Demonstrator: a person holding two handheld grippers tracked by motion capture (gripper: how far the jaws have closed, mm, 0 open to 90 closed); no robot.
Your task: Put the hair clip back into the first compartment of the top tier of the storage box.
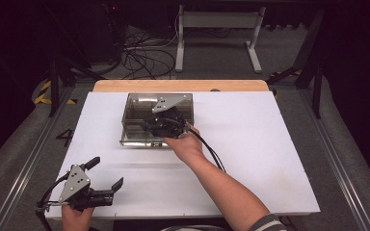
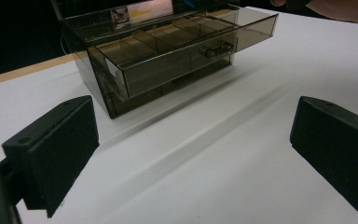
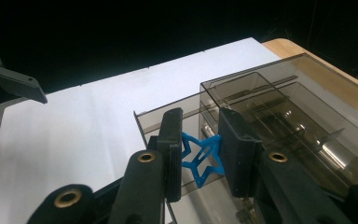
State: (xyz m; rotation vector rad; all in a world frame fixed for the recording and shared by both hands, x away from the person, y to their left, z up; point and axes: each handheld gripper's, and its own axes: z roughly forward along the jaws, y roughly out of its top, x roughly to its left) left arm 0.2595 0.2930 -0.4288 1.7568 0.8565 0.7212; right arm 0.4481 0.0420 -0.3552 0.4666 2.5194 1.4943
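The right tool has its two black jaws closed on a blue star, an open-framed plastic piece pinched flat between the pads. In the right gripper view the star hangs over the pulled-out top drawer of a smoky clear drawer box, whose body runs off toward 2 o'clock. Whether the star touches the drawer's floor is hard to say, since the tinted plastic blurs the depth.

In the high view the right tool sits over the box, just above the centre of the white desk, with the person's forearm coming up from 5 o'clock.

The left tool rests at 7 o'clock near the desk's front edge, well apart from the box, jaws spread wide with nothing between them. Its own view looks across bare desk to the open drawer at 12 o'clock.
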